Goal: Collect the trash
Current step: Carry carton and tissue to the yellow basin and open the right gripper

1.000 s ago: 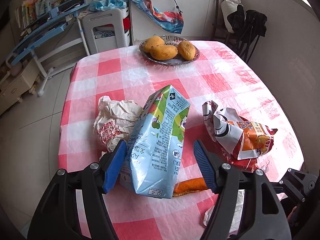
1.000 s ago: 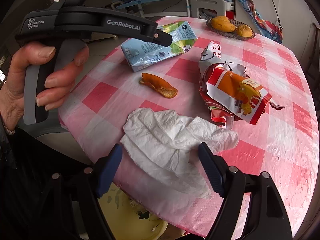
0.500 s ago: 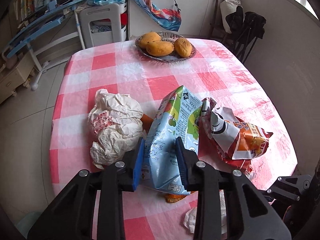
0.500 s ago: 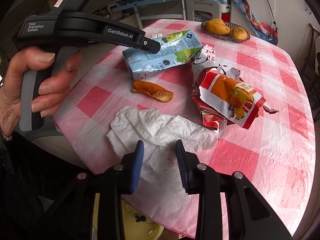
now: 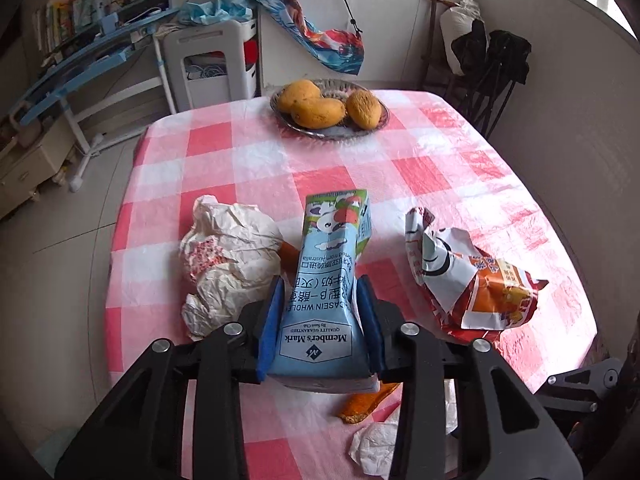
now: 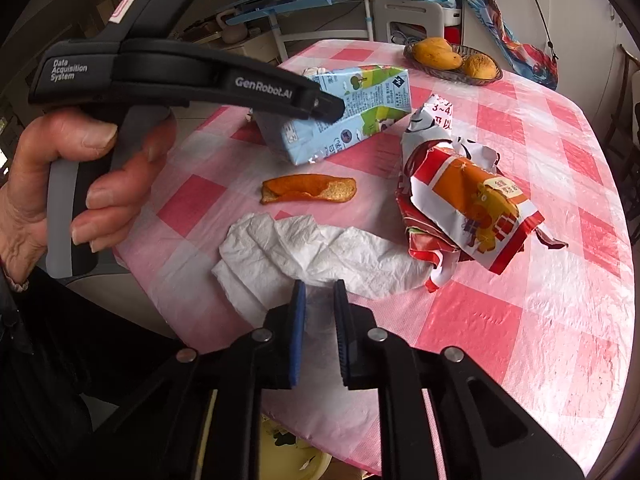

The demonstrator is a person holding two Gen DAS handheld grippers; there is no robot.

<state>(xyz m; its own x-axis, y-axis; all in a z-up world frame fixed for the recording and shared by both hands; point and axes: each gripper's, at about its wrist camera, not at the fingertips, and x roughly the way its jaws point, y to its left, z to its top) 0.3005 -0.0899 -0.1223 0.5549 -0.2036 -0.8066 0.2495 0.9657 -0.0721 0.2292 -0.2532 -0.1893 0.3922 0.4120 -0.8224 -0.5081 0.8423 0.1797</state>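
My left gripper (image 5: 320, 300) is shut on a blue and green milk carton (image 5: 326, 292) and holds it lifted off the checked table (image 5: 248, 168); the carton also shows in the right wrist view (image 6: 352, 108). My right gripper (image 6: 319, 292) is shut on the near edge of a white tissue (image 6: 304, 252) lying at the table's front edge. An orange peel (image 6: 308, 188), a red and orange snack bag (image 6: 464, 200) and a crumpled paper wrapper (image 5: 228, 264) lie on the table.
A dish of mangoes (image 5: 328, 108) stands at the far side of the table. A yellowish bin (image 6: 292, 456) shows below the table's front edge. Shelves, a white stool (image 5: 212, 64) and a chair (image 5: 480, 72) stand around the table.
Both grippers have closed: the left on the milk carton, which it has lifted and turned upright, the right on the tissue's edge.
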